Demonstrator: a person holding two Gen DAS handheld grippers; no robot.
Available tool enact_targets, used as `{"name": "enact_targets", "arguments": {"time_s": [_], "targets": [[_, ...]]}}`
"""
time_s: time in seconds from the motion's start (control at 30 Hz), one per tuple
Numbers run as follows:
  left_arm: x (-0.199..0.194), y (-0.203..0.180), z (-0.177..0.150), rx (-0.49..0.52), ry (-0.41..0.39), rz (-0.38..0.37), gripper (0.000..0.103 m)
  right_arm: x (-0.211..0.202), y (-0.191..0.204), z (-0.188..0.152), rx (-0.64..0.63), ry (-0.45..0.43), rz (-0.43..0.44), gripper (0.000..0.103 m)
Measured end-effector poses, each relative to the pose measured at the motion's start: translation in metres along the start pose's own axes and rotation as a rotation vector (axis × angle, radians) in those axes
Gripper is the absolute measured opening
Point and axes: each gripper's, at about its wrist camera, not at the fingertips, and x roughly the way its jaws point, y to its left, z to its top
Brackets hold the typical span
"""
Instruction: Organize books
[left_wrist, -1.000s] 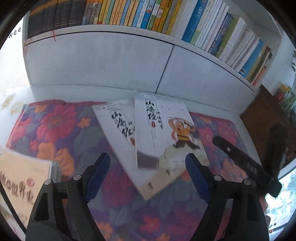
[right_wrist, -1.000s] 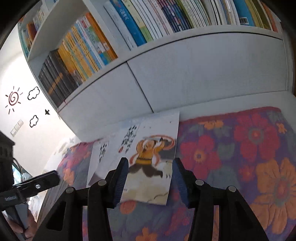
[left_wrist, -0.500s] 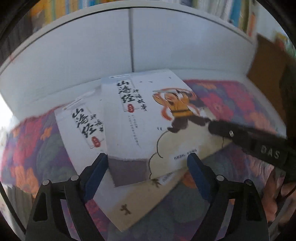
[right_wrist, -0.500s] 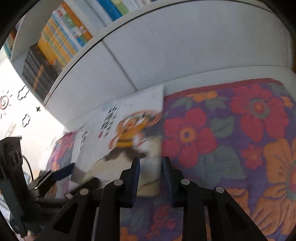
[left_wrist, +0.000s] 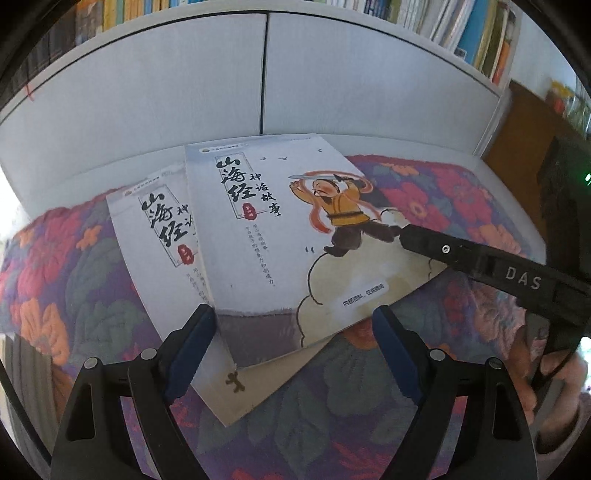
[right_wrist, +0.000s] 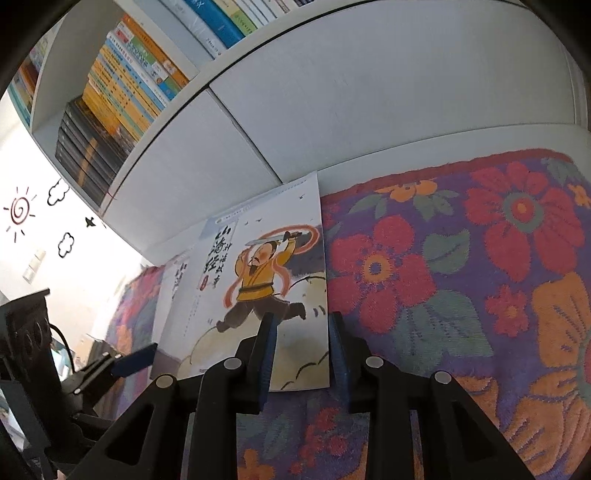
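Lying thin and floppy, the top book is straddled edgewise by the right gripper, jaws narrowed, grip uncertain; the left gripper gapes.

left gripper: black frame | blue pads | silver screws | "DAS" marking

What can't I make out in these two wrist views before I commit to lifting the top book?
- Lower book: most of its cover, hidden under the top book in both views.
- Right claw: whether its pads pinch the top book's edge; in the left wrist view its tip lies over the cover.
- Shelf books: spine titles too small, rows cut off by the frame edge.
- Floral cloth: what it covers is hidden.
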Motion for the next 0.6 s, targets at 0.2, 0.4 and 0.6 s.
{"name": "enact_targets", "arguments": {"time_s": [0.2,0.4,0.6], "targets": [[-0.003,0.003,0.002,-0.057,0.010,-0.077,0.084,-0.002,-0.007,-0.003,0.024,0.007,0.016,0.029],[-0.018,0.005,-0.014,-0.043,0.040,-0.123,0.084,-0.019,0.012,-0.022,-0.077,0.090,-0.043,0.034],[-0.066,-0.009,-0.078,-0.157,0.158,-0.206,0.084,-0.078,0.011,-0.072,0.004,0.205,0.046,0.035]]}}
